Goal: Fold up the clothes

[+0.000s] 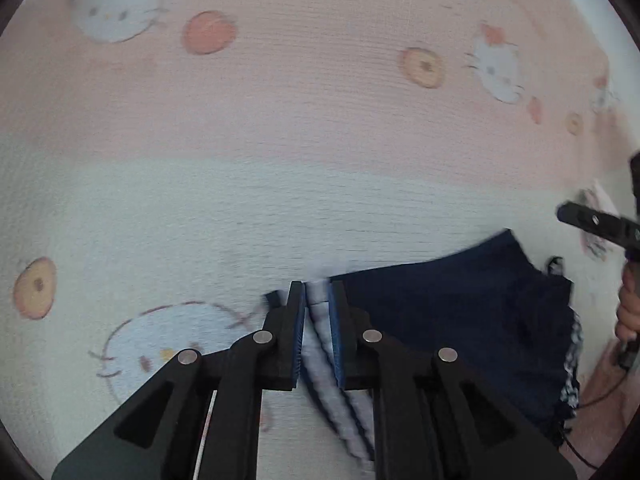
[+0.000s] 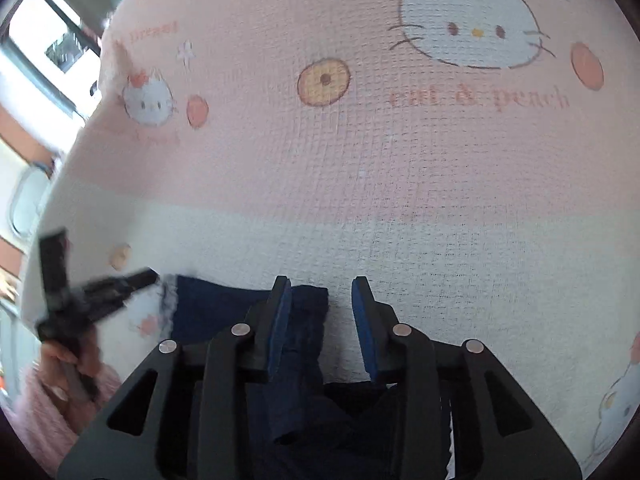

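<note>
Navy garment (image 1: 460,312) lies on the pink-and-white cartoon-cat blanket (image 1: 320,120), and we tilt both tools steeply down at it. Our left gripper (image 1: 316,300) has its jaws clenched on a white-and-blue ribbed edge (image 1: 316,312) of the garment. Our right gripper (image 2: 322,300) stands with jaws released, navy cloth lying loose beside its left finger (image 2: 280,320). A hand (image 2: 68,360) in a pink sleeve (image 2: 36,412) grips the left tool's handle.
</note>
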The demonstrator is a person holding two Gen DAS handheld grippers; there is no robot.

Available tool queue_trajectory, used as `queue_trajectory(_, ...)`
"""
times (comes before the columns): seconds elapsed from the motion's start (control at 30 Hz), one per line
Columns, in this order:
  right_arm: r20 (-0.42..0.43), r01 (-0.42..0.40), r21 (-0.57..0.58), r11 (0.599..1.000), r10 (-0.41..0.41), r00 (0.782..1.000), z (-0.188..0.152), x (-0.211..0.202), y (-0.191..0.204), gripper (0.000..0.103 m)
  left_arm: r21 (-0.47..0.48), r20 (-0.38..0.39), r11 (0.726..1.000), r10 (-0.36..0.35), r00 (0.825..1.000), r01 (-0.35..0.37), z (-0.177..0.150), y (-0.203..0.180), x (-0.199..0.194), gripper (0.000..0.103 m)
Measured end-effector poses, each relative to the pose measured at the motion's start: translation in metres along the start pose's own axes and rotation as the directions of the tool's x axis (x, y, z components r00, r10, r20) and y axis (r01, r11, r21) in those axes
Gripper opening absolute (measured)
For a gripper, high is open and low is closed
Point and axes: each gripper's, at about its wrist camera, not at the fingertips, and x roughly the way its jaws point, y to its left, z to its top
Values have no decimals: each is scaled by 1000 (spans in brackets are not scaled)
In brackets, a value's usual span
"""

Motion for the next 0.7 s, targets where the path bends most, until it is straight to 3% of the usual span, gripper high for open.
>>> queue_trajectory(0.07,7,24,11,1000,-24,1000,-3,-21,-10,39,136,-22,986,-94,995,96,6,-47,10,14)
queue_trajectory(0.13,-19,159,-74,985,-161,987,-11,-17,-10,39,269,-66,947,-162,985,174,12,-95,22,14)
queue_trajectory(0.2,-82,207,-98,973,-215,973,-25,-10,-22,40,388,-129,904,-141,982,180,0,-130,37,14)
queue_trajectory(0.3,-121,149,-31,988,-152,981,-42,-16,-44,40,475,-222,858,-102,970,199,-31,-154,52,14)
queue_trajectory(0.33,-142,190,-45,981,-194,971,-46,-14,-46,40,489,-244,847,-96,965,208,-37,-161,56,14)
queue_trajectory(0.43,-189,286,-96,953,-300,935,-57,-5,-47,40,479,-211,853,-119,970,209,-27,-175,63,14)
queue_trajectory(0.5,-192,256,-96,962,-270,943,-61,-2,-47,40,455,-172,867,-141,975,205,-17,-181,65,15)
queue_trajectory(0.57,-187,257,-102,961,-272,944,-62,6,-46,46,383,-123,902,-163,979,198,-3,-178,68,15)
queue_trajectory(0.63,-182,246,-114,962,-264,947,-64,16,-45,48,333,-81,930,-137,987,156,7,-174,72,15)
queue_trajectory(0.7,-175,223,-163,961,-251,952,-62,21,-37,4,363,-39,928,-73,997,82,8,-175,71,15)
